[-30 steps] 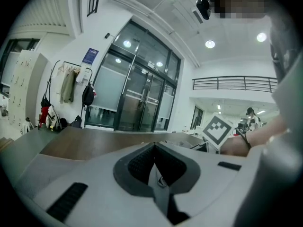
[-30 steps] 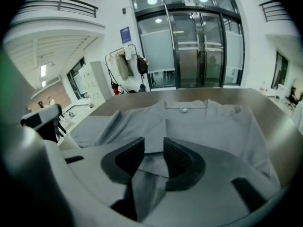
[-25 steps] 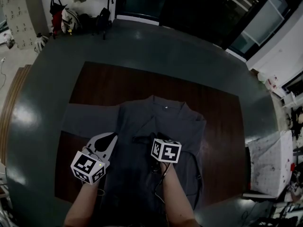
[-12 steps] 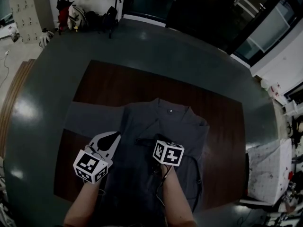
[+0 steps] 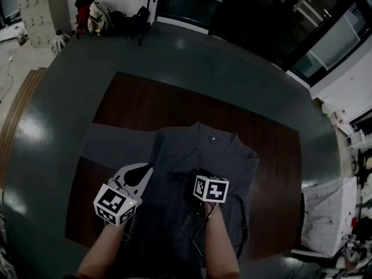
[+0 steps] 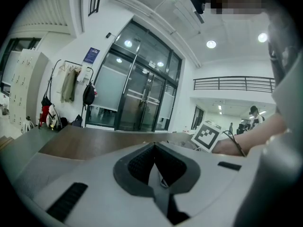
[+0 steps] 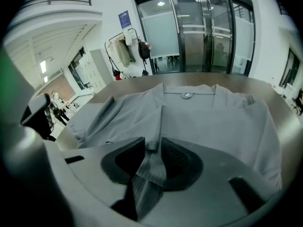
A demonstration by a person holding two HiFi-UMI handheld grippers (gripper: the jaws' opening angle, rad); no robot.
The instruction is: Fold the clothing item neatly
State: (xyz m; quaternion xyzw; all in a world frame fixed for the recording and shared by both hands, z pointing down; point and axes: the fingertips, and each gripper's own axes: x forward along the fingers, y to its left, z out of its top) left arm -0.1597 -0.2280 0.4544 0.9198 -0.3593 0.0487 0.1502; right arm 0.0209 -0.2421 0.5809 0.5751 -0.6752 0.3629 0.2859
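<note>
Shirt (image 5: 232, 161) fold between just-opened jaws of right gripper (image 7: 151, 150); left gripper (image 6: 154, 150) closed, over shirt's left edge.

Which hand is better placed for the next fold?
Right, probably: the right tool is over the middle of the shirt, jaws just opened around a fabric fold. The left tool, shut, empty, is at its edge.

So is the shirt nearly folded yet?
Not nearly. The grey shirt lies flat on the brown table, collar away from the person. The right claw has just been opening, with a ridge of cloth between its jaws, so that fold is in hand. The left claw is shut and empty. One sleeve spreads out at the left, and the body is not folded up.
</note>
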